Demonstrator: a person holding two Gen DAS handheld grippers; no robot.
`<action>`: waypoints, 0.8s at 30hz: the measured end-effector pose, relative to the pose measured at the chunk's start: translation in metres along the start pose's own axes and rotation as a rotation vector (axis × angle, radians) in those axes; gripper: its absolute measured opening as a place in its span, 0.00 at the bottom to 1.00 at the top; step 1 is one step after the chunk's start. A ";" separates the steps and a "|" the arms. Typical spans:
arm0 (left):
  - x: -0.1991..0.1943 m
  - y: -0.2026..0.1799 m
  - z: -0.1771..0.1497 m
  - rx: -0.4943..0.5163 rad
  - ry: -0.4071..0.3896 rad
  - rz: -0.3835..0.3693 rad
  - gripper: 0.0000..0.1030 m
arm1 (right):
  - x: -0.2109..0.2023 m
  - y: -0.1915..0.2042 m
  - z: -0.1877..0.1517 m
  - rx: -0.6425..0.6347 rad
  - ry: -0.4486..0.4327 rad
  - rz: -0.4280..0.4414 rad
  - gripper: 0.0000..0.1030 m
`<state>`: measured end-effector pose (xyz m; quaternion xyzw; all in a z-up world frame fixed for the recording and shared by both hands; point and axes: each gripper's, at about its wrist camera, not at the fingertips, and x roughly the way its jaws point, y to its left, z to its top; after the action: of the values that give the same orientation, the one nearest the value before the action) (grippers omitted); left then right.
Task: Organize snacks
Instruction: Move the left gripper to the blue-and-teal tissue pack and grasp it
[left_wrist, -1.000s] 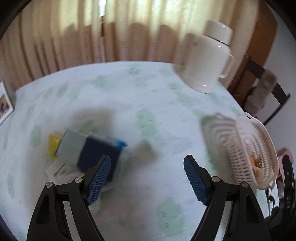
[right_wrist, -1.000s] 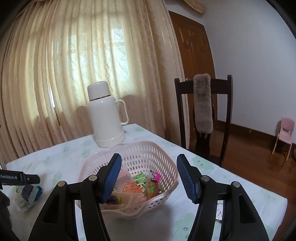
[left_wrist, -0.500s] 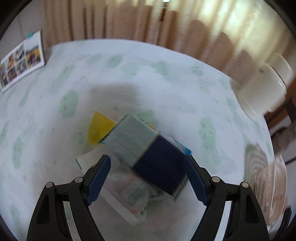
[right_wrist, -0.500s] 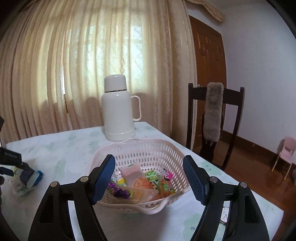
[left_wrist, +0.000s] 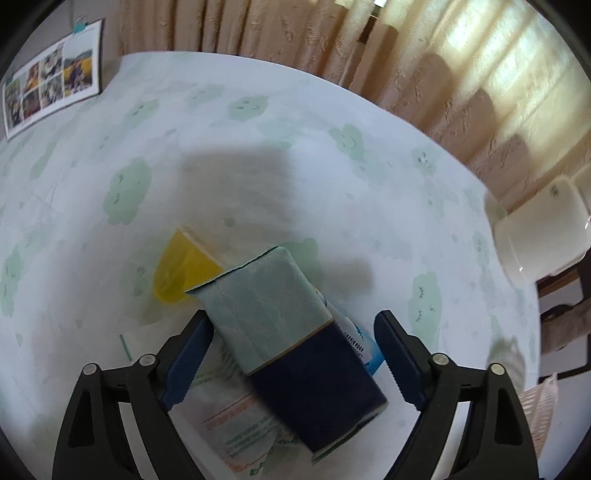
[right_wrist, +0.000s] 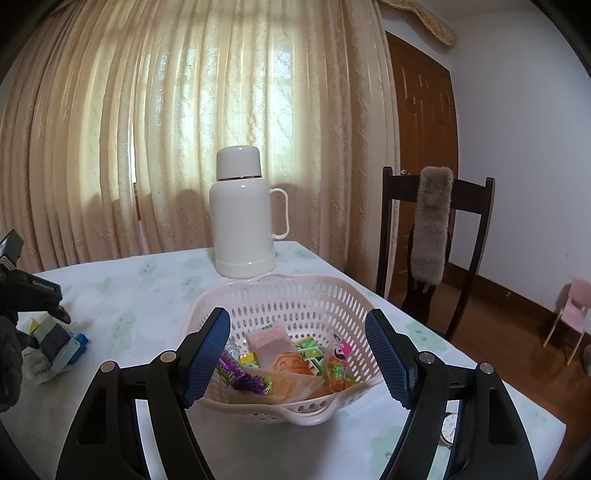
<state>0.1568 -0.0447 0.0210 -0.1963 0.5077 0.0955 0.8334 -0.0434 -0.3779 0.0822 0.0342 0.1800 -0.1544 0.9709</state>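
Note:
A box (left_wrist: 280, 325), pale teal at one end and navy at the other, lies tilted on a pile of snack packets: a yellow one (left_wrist: 181, 269), a white one (left_wrist: 229, 417) and a blue-and-white one (left_wrist: 364, 350). My left gripper (left_wrist: 291, 314) points steeply down over the box, its jaws opening. The box lies between the blue pads, with a gap at the right pad. My right gripper (right_wrist: 297, 313) is open and holds nothing, hovering in front of the pink basket (right_wrist: 295, 295), which holds several wrapped snacks. The box (right_wrist: 55, 338) also shows at the far left of the right wrist view.
A white thermos (right_wrist: 242, 221) stands behind the basket by the curtain. A dark chair (right_wrist: 436, 221) with a grey fur strip is at the table's right side. A watch (right_wrist: 448, 430) lies near the front right edge. A photo sheet (left_wrist: 48, 85) hangs at far left.
My left gripper swung from the table's middle to down over the box and rolled; its jaws now stand wider around the box. The right gripper's jaws also widened, then held still.

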 end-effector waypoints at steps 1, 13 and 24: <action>0.002 -0.002 0.000 0.019 0.000 0.017 0.84 | 0.000 0.000 0.000 0.000 0.001 0.000 0.74; -0.011 0.002 -0.015 0.199 -0.026 0.039 0.61 | -0.002 0.002 -0.001 -0.006 -0.004 -0.012 0.74; -0.045 0.037 -0.035 0.250 -0.040 -0.045 0.45 | -0.008 0.006 -0.001 -0.035 -0.042 -0.059 0.74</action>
<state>0.0947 -0.0239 0.0379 -0.1000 0.4942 0.0168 0.8634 -0.0487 -0.3703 0.0845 0.0086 0.1631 -0.1806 0.9699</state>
